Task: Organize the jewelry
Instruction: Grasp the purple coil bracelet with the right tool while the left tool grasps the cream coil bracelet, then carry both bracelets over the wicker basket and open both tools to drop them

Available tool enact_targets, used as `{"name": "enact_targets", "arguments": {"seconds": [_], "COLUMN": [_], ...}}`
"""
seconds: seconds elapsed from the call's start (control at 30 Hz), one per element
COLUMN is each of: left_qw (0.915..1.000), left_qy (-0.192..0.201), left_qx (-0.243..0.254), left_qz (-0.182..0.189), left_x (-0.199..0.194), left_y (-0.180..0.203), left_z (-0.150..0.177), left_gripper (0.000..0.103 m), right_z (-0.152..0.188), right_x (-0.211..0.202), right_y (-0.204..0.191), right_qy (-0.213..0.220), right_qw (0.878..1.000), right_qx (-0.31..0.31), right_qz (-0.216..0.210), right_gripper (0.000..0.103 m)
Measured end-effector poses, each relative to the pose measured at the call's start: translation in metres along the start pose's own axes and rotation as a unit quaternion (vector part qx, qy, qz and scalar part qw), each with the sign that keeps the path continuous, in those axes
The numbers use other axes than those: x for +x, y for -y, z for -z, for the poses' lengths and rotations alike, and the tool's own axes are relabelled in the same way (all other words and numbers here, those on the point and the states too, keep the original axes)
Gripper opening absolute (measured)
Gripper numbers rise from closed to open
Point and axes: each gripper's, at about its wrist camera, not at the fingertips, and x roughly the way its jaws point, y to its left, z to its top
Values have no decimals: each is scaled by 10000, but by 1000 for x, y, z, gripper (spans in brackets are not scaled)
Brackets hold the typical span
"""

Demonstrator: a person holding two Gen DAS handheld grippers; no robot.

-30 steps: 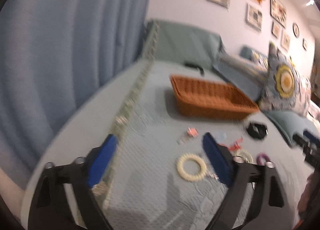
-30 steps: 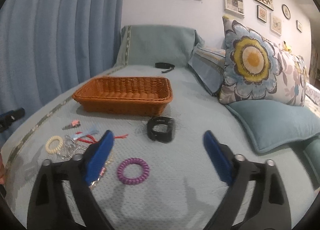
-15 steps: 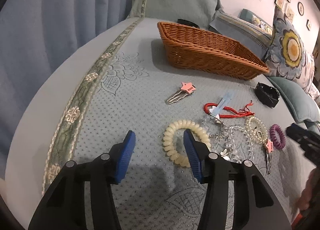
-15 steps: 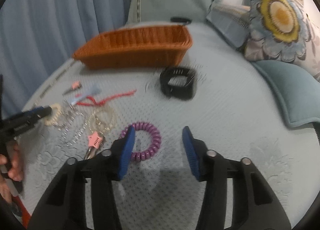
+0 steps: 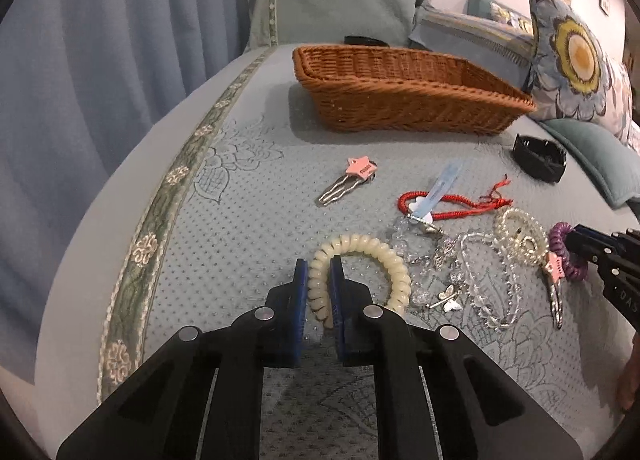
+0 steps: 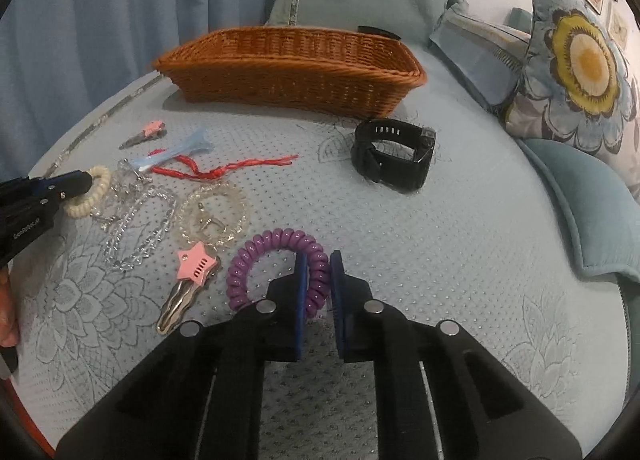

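Your left gripper (image 5: 319,284) has just been closing, and its blue pads now pinch the near side of the cream coil band (image 5: 360,272), which lies on the bedspread (image 5: 240,220) at the left of the jewelry pile. This band looks light and springy, so I think it can stretch or slip out; hold it across the coil as now. Beside it, the clear bead chains (image 5: 476,280) are tangled, and I cannot say where one ends; they may drag along. Your right gripper (image 6: 319,280) has also just been closing and pinches the right side of the purple coil band (image 6: 280,268), equally soft, just beside the pink star clip (image 6: 192,280). The basket (image 6: 288,64) stands behind, well apart; its inside is hidden by the wall.
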Motion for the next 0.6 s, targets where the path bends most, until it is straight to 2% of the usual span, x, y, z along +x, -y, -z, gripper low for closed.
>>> {"name": "enact_targets", "arguments": {"seconds": [0.17,0.33,0.47,0.6], "left_qw": [9976,9945,9915,9873], "left_qy": [492,876,1098,1331], "left_qx": [-236,-234,-231,-171], "left_qz": [432,520,651,847], "left_x": [-24,-47,-58,-55], "left_y": [-4,1,4,15], "left_z": [-5,-18,-49,-91], "left_gripper": [9,9,9,9], "right_z": [-1,-10,-37,-87], "right_x": [-16,-39,-56,-48], "right_y": [13,20,22,25], "right_qy": [350,778,1163,1312], "right_qw": [9985,9944,9905,9893], "right_qx": [322,559,600,519], "right_qz": [-253,-451,-427,-379], "right_gripper": [9,9,9,9]}}
